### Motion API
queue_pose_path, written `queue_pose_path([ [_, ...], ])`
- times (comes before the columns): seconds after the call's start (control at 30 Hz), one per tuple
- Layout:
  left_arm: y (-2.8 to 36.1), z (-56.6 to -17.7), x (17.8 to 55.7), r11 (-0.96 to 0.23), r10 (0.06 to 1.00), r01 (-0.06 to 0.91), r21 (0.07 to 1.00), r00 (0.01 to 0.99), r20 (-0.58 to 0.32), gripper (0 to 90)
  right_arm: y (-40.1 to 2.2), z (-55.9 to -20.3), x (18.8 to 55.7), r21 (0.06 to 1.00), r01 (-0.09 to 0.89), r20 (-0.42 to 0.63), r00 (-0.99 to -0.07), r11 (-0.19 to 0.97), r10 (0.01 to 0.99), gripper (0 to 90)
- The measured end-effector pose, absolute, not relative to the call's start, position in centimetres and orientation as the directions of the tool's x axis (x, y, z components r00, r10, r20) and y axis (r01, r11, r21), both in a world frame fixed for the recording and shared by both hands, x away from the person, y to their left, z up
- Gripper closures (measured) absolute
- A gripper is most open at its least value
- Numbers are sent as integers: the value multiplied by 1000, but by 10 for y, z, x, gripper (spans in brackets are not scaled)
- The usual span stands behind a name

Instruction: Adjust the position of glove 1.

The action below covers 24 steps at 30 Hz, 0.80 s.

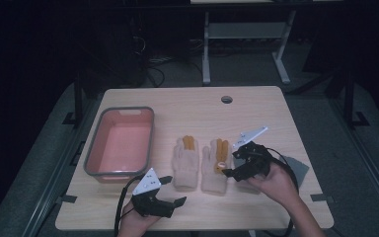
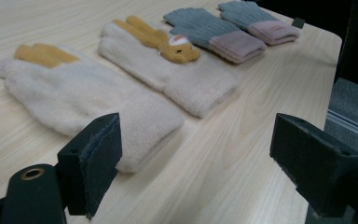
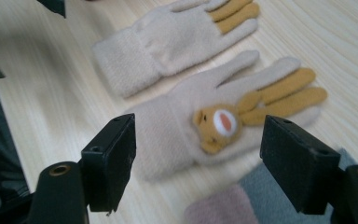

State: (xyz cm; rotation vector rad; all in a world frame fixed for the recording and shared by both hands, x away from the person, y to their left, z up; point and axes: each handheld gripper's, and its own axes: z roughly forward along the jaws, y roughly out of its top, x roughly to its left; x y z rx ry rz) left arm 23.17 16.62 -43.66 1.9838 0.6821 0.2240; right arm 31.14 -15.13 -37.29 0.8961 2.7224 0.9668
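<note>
Your left gripper view shows two grey gloves [image 2: 216, 29] beyond the cream pair; from above, your right hand-held gripper [image 1: 233, 160] hides most of them. It hangs spread wide over the bear-faced cream glove [image 3: 214, 121] on the surface [image 1: 256, 106], holding nothing. Your left hand-held gripper [image 1: 171, 190] is spread too, empty.

- On your bench [image 1: 256, 106], the tub [image 1: 120, 143] lies left of two gloves [image 1: 186, 163] set side by side.
- Further gloves [image 2: 214, 32] lie right of those.
- Your right hand-held gripper [image 1: 232, 163] hangs over the right glove [image 1: 215, 165].
</note>
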Motion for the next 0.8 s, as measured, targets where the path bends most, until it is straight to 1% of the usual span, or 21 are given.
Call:
queue_pose_path([
  [0.13, 166, -437, 232, -351, 554, 377, 857, 822, -134, 168, -141, -377, 323, 592, 495, 86, -823, 636, 561, 275],
  [0.2, 165, -438, 233, -351, 552, 374, 858, 823, -133, 168, -137, -380, 327, 586, 490, 82, -828, 646, 554, 303],
  [0.27, 165, -438, 233, -356, 549, 374, 856, 825, -133, 168, -134, -383, 332, 571, 503, 84, -822, 648, 564, 306],
  [0.37, 165, -438, 233, -353, 549, 379, 855, 824, -138, 168, -129, -390, 339, 547, 515, 80, -817, 660, 571, 333],
  [0.47, 165, -438, 232, -348, 549, 368, 862, 825, -131, 168, -123, -401, 346, 516, 519, 75, -820, 681, 567, 384],
  [0.5, 165, -437, 232, -345, 550, 366, 864, 825, -130, 168, -119, -409, 349, 491, 529, 78, -818, 692, 570, 401],
  [0.6, 165, -437, 232, -343, 553, 372, 863, 822, -135, 168, -116, -416, 354, 473, 533, 66, -816, 702, 575, 408],
  [0.67, 165, -438, 233, -345, 551, 374, 861, 823, -138, 168, -114, -421, 357, 465, 549, 80, -808, 695, 584, 424],
  [0.8, 165, -437, 233, -345, 549, 373, 861, 824, -138, 168, -110, -431, 358, 438, 561, 63, -798, 702, 599, 462],
])
